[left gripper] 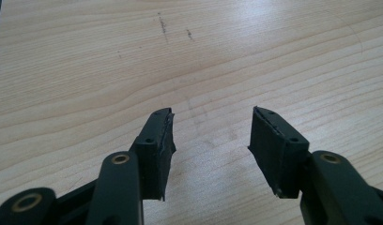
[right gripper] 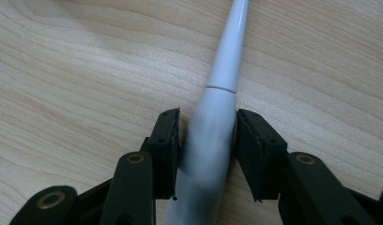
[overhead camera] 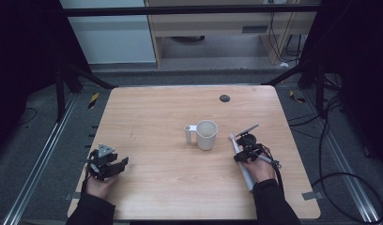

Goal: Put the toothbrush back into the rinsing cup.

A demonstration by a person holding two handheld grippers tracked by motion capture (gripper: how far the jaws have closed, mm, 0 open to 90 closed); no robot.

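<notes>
White and slim, an electric toothbrush (overhead camera: 241,161) lies on the pale wooden table (overhead camera: 171,187) in the high view, at about four o'clock from the table's middle. Its thin neck points toward eleven o'clock and its thicker handle runs back toward five o'clock, under the person's right hand (overhead camera: 260,169). The right gripper (overhead camera: 243,151) sits over the handle, jaws either side of it. A white mug (overhead camera: 206,134) stands upright near the middle of the table, its handle toward nine o'clock; the brush tip lies just beside it, at about four o'clock from the mug, apart from it. At about eight o'clock from the table's middle, the left gripper (overhead camera: 115,165) rests in the left hand (overhead camera: 99,185), well apart from the mug and the brush, its jaws pointing toward three o'clock. A small dark round spot (overhead camera: 224,98) sits near the far edge at one o'clock.

In the left gripper view, the left gripper (left gripper: 211,136) holds its jaws wide apart over bare wood, with nothing between them.

In the right gripper view, the right gripper (right gripper: 207,140) has the toothbrush (right gripper: 213,136) handle between its jaws, the neck running away toward twelve o'clock. The left pad touches the handle; the right pad lies right against its edge, and whether both press on it cannot be told.
</notes>
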